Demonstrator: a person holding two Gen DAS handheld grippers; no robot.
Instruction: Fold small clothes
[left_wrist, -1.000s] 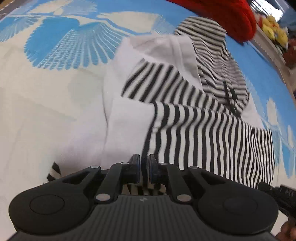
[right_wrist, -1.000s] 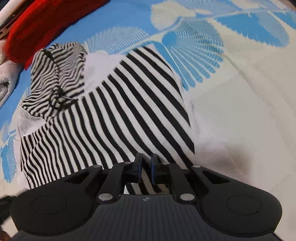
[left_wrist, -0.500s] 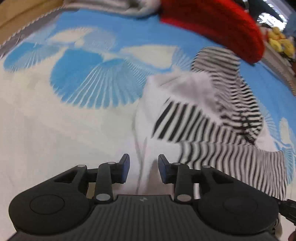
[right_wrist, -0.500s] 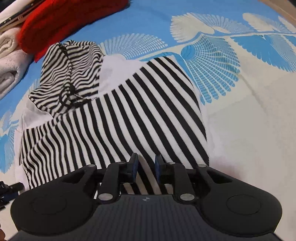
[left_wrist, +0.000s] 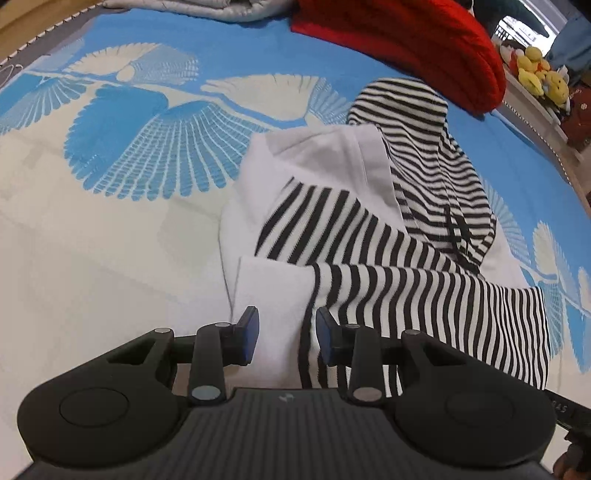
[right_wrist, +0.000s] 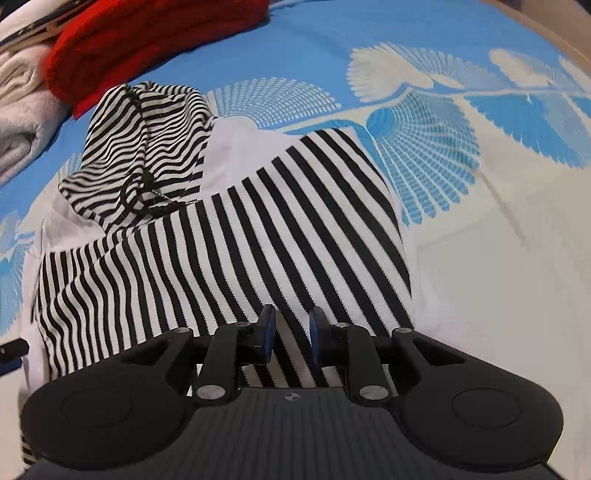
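Black-and-white striped hooded top w/ plain white body panels (left_wrist: 388, 258) lies partly folded on the blue-and-cream fan-print bedspread (left_wrist: 129, 155), hood end far from both claws, hem end nearest them. Long axis runs roughly away from the cameras, near edge to hood. Left claw (left_wrist: 286, 334) sits over the near-left corner where the white panel meets the stripes; jaws have just been opening, now parted, cloth seen below the gap but pads not pressing it, so nothing gripped. Right claw (right_wrist: 291, 334) is over the near striped edge on the other side; jaws also just opened, small gap, stripes visible between, no pinch seen. Both claws about equally near the hem, one per corner. Judgement: next fold likely needs hem carried up toward hood along that long axis. Red knitted garment (left_wrist: 406, 44) and pale folded towel-like cloth (right_wrist: 22, 125) lie beyond the hood, apart from the top.
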